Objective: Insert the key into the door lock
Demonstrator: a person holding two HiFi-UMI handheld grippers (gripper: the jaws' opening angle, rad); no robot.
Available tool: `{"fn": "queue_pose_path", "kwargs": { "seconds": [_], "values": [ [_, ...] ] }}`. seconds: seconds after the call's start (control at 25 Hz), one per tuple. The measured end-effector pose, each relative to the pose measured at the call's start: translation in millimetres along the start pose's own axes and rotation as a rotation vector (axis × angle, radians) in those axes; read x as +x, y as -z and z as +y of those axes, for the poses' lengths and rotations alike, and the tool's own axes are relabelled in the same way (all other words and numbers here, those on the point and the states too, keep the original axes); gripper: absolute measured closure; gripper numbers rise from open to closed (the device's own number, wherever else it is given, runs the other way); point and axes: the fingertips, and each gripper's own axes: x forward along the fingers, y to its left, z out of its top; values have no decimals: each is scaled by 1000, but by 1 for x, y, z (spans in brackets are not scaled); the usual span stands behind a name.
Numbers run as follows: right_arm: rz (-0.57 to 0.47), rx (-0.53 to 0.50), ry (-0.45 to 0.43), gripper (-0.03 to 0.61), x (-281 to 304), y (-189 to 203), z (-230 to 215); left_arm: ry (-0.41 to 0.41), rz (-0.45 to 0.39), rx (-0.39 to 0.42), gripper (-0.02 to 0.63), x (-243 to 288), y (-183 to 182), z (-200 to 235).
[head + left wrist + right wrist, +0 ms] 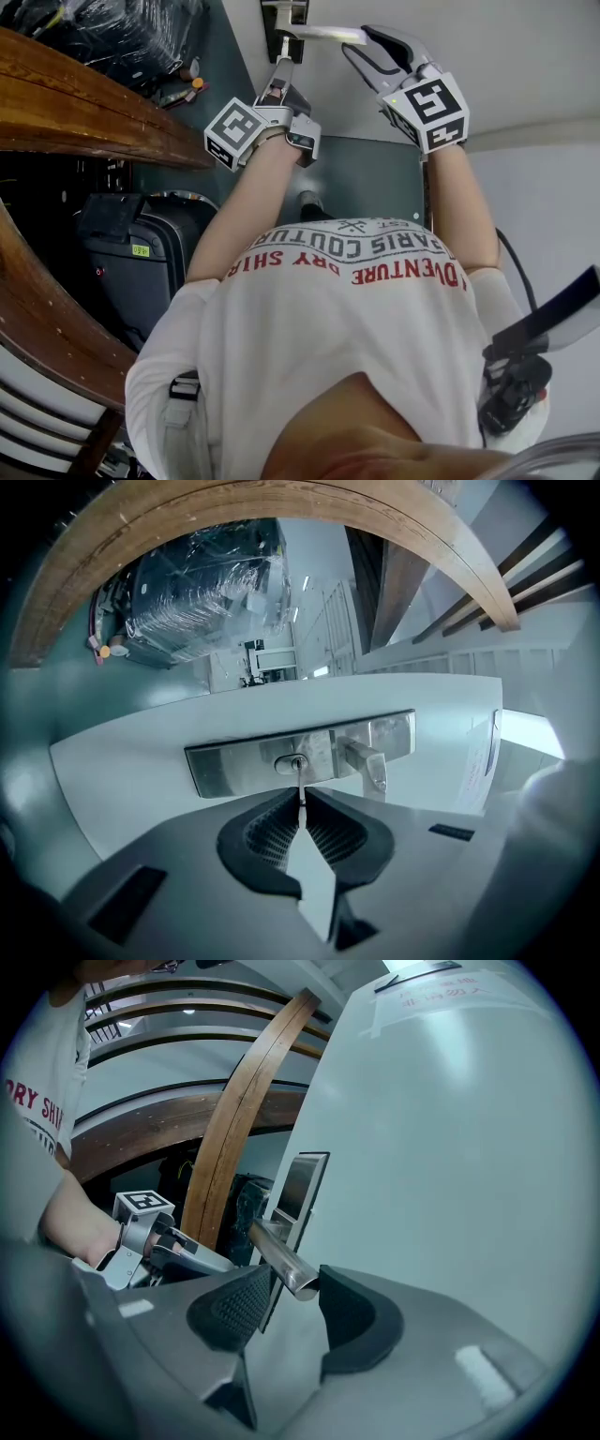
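Observation:
The steel lock plate (234, 761) sits on the white door (141, 761), with the keyhole (294, 761) next to the lever handle (367, 761). My left gripper (301, 797) is shut on a small silver key (300, 785); the key's tip is in the keyhole. In the head view the left gripper (281, 73) points at the lock plate (284, 17) at the top. My right gripper (286, 1302) has its pads on either side of the door handle (279, 1255) near its free end, gripping it. The head view shows that gripper (361, 42) around the handle (328, 35).
A curved wooden railing (84, 122) runs along the left. Below it stands a black suitcase (141, 262), and a plastic-wrapped bundle (112, 33) lies at the upper left. A paper notice (431, 988) is taped to the door.

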Motion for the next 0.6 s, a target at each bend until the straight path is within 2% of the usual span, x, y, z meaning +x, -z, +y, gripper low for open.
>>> {"fn": "queue_pose_path", "kwargs": {
  "seconds": [0.32, 0.6],
  "values": [
    [-3, 0, 0, 423, -2, 1, 3, -7, -34, -58, 592, 3, -2, 3],
    [-3, -4, 0, 425, -2, 0, 5, -44, -64, -100, 592, 5, -3, 3]
  ]
}}
